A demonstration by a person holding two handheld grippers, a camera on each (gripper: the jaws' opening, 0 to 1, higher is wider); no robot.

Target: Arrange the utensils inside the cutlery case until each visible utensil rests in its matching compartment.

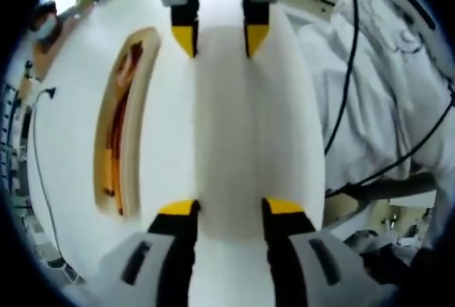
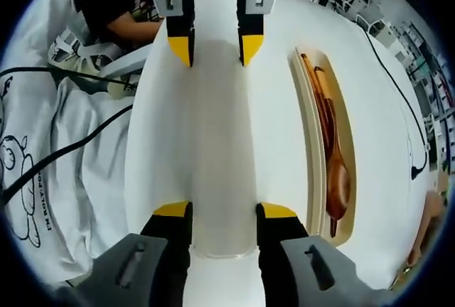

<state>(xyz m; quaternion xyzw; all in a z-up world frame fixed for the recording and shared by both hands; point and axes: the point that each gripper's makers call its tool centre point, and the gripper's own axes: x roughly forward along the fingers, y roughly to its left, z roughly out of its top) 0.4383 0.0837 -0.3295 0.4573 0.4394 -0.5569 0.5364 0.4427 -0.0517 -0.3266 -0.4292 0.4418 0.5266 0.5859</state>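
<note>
Both tools, left tool (image 1: 231,207) and right tool (image 2: 224,211), face each other with jaws apart, gripping nothing; the cutlery case (image 2: 307,143) (wooden utensils (image 2: 334,158) inside) sits at three o'clock on the bench (image 2: 213,143), seemingly awaiting approach.

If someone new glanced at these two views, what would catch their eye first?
Probably the cream cutlery case on the white table, holding a wooden spoon, to the right in the right gripper view. In the left gripper view, the two yellow-tipped grippers face each other, left gripper below and right gripper above, both open.
</note>
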